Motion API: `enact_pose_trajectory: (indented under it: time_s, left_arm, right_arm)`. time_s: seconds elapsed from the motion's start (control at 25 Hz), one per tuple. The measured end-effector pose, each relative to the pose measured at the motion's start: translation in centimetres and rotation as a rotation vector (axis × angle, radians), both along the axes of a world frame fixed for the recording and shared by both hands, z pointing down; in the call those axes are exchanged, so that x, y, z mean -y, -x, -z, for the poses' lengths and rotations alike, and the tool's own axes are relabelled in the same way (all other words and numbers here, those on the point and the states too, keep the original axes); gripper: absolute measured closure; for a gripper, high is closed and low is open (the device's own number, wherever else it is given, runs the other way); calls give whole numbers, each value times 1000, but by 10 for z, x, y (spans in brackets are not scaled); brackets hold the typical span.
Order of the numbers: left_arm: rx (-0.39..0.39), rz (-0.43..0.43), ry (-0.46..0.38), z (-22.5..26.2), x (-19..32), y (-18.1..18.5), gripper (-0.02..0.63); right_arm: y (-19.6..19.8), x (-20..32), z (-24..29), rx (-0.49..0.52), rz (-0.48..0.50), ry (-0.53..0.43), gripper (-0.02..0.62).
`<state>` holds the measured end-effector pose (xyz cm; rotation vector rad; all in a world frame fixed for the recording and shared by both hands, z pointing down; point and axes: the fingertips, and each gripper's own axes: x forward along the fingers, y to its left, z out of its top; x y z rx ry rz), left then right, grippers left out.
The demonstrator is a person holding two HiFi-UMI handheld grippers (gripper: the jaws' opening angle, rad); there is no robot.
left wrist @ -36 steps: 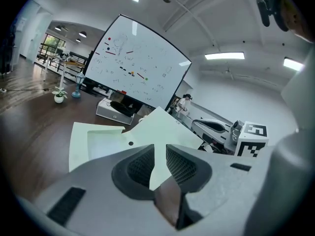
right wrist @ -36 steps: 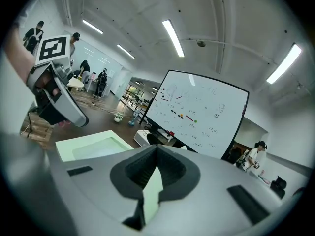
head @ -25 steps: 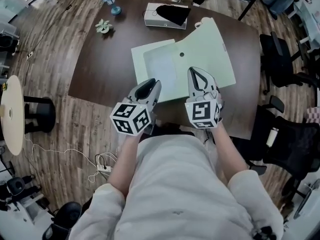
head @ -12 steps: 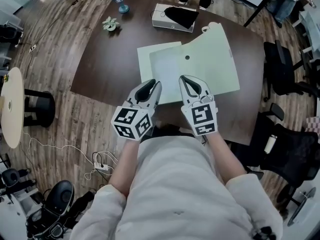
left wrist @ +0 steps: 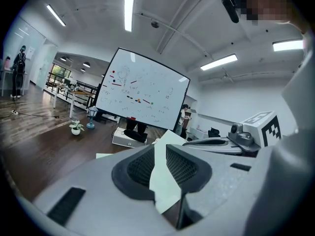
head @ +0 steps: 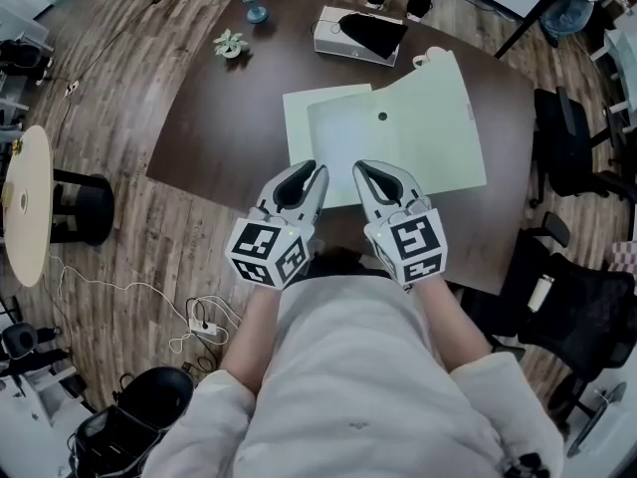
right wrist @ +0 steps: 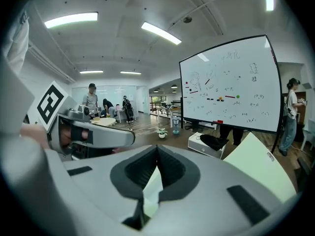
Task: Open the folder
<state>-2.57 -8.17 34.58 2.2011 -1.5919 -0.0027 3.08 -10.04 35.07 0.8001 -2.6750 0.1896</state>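
The folder [head: 430,118] lies open on the table [head: 214,118]. The left gripper [head: 304,171] stands half open and empty. The right gripper [head: 365,170] is closed on nothing.

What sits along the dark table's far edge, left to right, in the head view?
Small green potted plant → small blue lantern-like ornament → flat white box with a black item on top. Pale green folder overlaps the box, so omitted.
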Motion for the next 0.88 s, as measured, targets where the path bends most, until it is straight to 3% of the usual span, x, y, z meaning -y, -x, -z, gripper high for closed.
enact_pose_trajectory:
  time_s: [0.44,0.88]
  left_arm:
    - [25,-11,1,-2,-2,-3,595]
    - [37,-32,18,-6,4,-9,601]
  right_arm:
    - [-4,-4,-2,15,1,24,592]
    - [-5,-3,1,21,2,21,592]
